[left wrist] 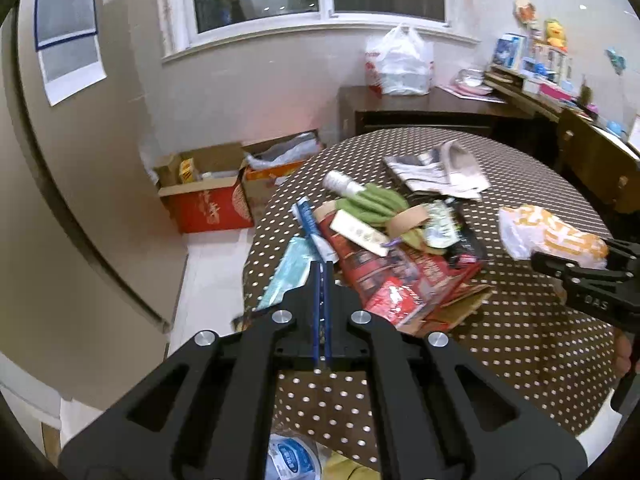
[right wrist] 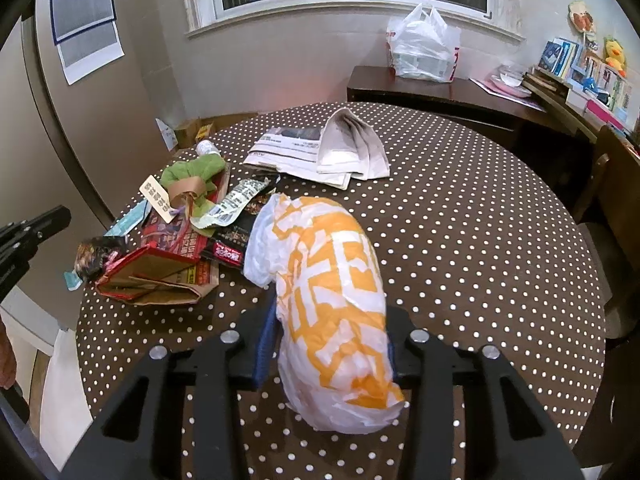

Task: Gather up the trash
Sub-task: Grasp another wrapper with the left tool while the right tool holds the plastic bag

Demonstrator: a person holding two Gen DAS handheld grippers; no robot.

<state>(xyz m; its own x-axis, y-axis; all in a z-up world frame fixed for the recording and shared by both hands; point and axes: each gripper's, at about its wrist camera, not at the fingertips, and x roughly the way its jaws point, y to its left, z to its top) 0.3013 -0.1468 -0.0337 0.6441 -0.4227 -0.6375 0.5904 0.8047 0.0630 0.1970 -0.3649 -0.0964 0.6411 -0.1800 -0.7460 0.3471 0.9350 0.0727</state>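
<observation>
The right gripper [right wrist: 332, 344] was clamped on an orange-and-white plastic bag [right wrist: 328, 296], its blue-padded fingers squeezing the bag's near end. The bag's long axis ran straight away from the gripper toward the far side of the polka-dot table [right wrist: 480, 240]. It looked thin, crinkly and soft, bunched into a loose roll.

The left gripper [left wrist: 322, 276] had its fingers pressed together with nothing between them. It hovered at the near-left edge of the table, pointing at the heap of rubbish [left wrist: 384, 248], which lay just beyond its tips and a little to the right. That made the left gripper the nearer one to the heap.

The heap mixed flat, glossy red wrappers, a torn brown paper bag [right wrist: 160, 284], a fuzzy green cloth [left wrist: 372, 200] and a stiff cardboard ring. A folded newspaper [right wrist: 320, 152] lay apart on the far side.
</observation>
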